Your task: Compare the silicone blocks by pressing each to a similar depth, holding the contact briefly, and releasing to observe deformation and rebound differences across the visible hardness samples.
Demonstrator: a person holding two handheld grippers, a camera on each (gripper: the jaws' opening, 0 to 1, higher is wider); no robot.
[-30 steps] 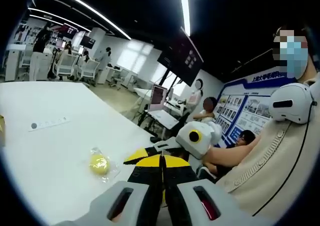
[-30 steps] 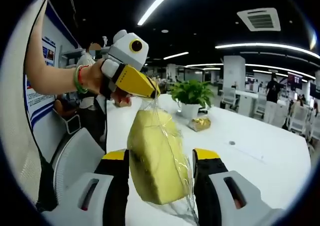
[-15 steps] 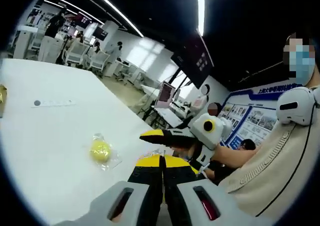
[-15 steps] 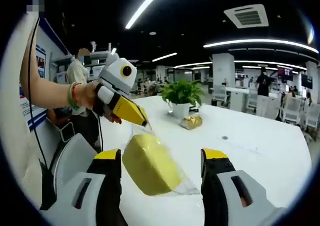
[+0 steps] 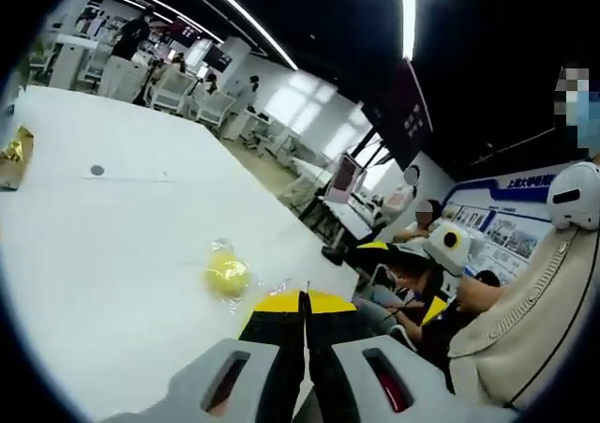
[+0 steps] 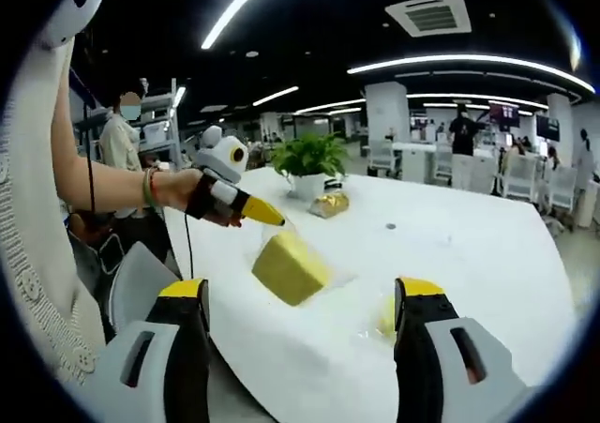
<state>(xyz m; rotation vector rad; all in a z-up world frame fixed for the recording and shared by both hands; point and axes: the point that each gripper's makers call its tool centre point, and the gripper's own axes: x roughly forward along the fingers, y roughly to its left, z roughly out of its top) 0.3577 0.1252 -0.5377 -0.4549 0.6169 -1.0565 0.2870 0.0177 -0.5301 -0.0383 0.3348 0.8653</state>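
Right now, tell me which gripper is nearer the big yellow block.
Left. The left gripper has its tip at the yellow block, pinching its clear wrapper. The right gripper is drawn back, fingers wide open, block beyond them.

A matt yellow silicone block [image 6: 291, 268] sits in crinkled, glossy clear plastic wrap on a smooth white table [image 6: 487, 254] with a faint sheen. A rounder yellow sample [image 5: 227, 275] lies in similar shiny film. The right gripper [image 6: 305, 301] has hard grey plastic jaws tipped in yellow; gold foil wrapping [image 6: 328, 203] glints nearby.
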